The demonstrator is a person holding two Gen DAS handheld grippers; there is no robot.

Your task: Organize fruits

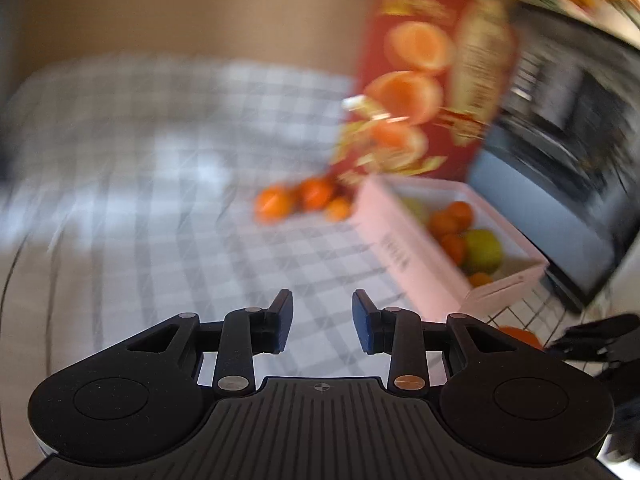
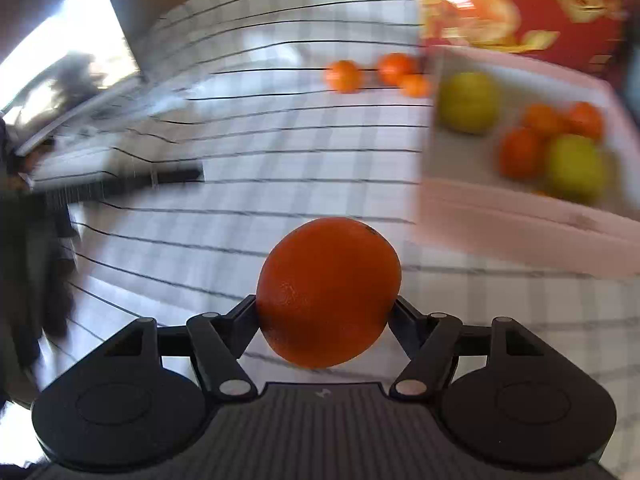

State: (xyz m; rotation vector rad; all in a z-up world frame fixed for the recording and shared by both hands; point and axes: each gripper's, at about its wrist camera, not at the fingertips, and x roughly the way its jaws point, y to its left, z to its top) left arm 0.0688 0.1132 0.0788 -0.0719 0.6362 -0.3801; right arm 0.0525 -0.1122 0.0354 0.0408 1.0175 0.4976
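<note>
My right gripper [image 2: 326,304] is shut on a large orange [image 2: 328,292] and holds it above the checked tablecloth, left of a pink box [image 2: 520,228]. The box holds green apples [image 2: 574,168] and several small oranges [image 2: 520,152]. Three small oranges [image 2: 346,76] lie on the cloth beyond the box. My left gripper [image 1: 322,320] is open and empty over the cloth. In the left wrist view the pink box [image 1: 396,248] is ahead to the right, the loose oranges [image 1: 304,198] lie beyond it, and the held orange [image 1: 520,336] shows at the right with the right gripper [image 1: 592,340].
A red carton printed with oranges [image 1: 432,80] stands behind the box. A dark screen or appliance [image 1: 560,184] is at the right. A laptop-like screen [image 2: 72,64] stands at the far left in the right wrist view. The checked cloth [image 1: 160,184] covers the table.
</note>
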